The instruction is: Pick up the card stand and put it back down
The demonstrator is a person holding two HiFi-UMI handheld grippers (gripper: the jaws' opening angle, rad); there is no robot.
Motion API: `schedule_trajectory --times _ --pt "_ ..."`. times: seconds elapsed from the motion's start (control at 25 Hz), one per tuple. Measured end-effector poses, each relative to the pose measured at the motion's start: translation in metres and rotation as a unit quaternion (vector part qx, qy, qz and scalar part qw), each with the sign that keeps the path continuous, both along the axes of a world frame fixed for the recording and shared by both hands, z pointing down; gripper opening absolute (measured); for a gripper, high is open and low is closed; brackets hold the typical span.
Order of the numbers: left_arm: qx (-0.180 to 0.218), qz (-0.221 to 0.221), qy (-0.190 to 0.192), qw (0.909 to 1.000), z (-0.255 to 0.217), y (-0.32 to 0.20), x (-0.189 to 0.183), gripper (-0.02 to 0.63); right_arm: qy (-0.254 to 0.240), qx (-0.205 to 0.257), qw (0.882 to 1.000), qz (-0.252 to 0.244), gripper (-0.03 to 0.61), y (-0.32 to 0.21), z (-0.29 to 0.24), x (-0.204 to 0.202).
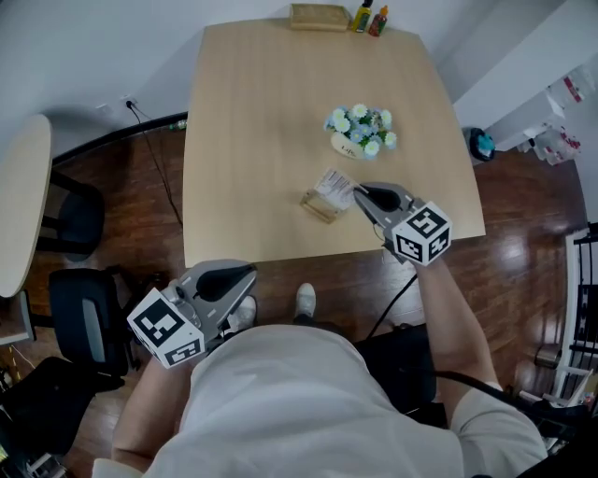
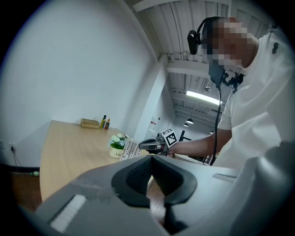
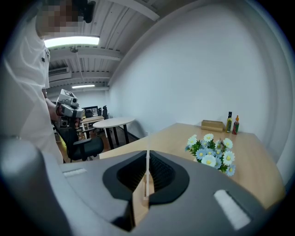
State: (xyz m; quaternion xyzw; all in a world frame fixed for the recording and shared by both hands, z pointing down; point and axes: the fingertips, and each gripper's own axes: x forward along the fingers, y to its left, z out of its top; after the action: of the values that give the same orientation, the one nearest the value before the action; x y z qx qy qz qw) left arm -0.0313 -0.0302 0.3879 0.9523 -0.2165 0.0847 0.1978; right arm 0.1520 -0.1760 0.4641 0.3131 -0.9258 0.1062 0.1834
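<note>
The card stand [image 1: 325, 198] is a small wooden base holding an upright white printed card, near the table's front right. My right gripper [image 1: 359, 194] is shut on it from the right. In the right gripper view the card stand [image 3: 147, 184] shows edge-on between the closed pads. Whether its base touches the table I cannot tell. My left gripper [image 1: 245, 274] hangs off the table's front edge at lower left, shut with nothing in it. From the left gripper [image 2: 152, 159] view I see the right gripper [image 2: 154, 145] and the card stand [image 2: 130, 148] across the table.
A pot of white and blue flowers [image 1: 362, 131] stands just behind the stand. A wooden box [image 1: 320, 17] and two small bottles [image 1: 371, 19] sit at the light wood table's [image 1: 262, 112] far edge. Office chairs [image 1: 84, 317] and a round table [image 1: 19, 196] are at left.
</note>
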Motion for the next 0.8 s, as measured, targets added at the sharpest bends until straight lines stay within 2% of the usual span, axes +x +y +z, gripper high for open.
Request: schedule_trajectory --times 0.32,0.8 --pt "0.007 0.025 0.008 0.9996 -0.005 0.004 -0.021 0.003 0.008 0.025 0.999 0.025 0.02 0.031 -0.042 0.001" --pt "0.012 0.085 0.021 0.9961 -0.003 0.015 -0.043 0.003 0.014 0.036 0.993 0.109 0.02 0.127 -0.08 0.009"
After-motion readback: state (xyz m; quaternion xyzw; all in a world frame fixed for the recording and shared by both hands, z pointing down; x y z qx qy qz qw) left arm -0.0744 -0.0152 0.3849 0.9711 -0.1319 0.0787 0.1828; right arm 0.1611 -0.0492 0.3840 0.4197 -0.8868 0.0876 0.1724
